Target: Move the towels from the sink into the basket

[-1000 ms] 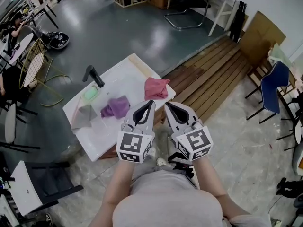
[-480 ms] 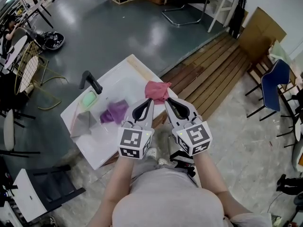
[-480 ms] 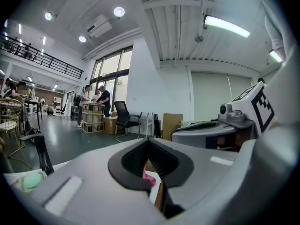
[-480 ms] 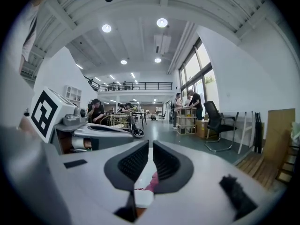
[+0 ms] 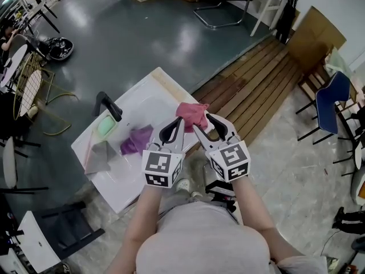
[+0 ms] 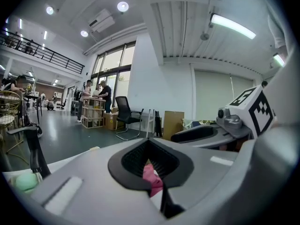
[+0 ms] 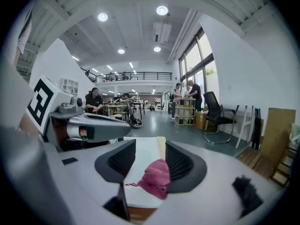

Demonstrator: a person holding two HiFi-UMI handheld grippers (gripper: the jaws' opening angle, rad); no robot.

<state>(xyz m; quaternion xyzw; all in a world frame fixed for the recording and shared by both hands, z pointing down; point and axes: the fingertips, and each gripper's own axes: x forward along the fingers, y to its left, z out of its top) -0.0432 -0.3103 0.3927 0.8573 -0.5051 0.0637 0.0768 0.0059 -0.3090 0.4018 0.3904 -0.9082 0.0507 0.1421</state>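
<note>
Standing over a white sink (image 5: pixel 142 96) beside wooden decking (image 5: pixel 256 84), with a claw gripped in each hand and both pushed out side by side above the basin's near right end. Left claw (image 5: pixel 181 122): closed up, tips meeting, nothing caught between the pads, only a sliver of pink showing through the loop behind them. Right claw (image 5: pixel 202 122): jaws well apart, having just been opening, with the pink towel (image 7: pixel 157 177) framed in the gap between them but pinched by neither pad. Pink towel bunched in a heap at the sink's right rim, next to the decking, just ahead of both sets of tips. Further left in the basin, a purple towel (image 5: pixel 137 140) crumpled near the middle, just beside the left claw in the head view. Beyond it, a grey towel (image 5: pixel 100 156) spread toward the left end, close to the purple one, though touching or not, hard to tell. Behind the grey one, a pale green item (image 5: pixel 106 125) lying at the foot of a black tap (image 5: pixel 108 103). Well apart to the right, a blue chair (image 5: pixel 331 99).
</note>
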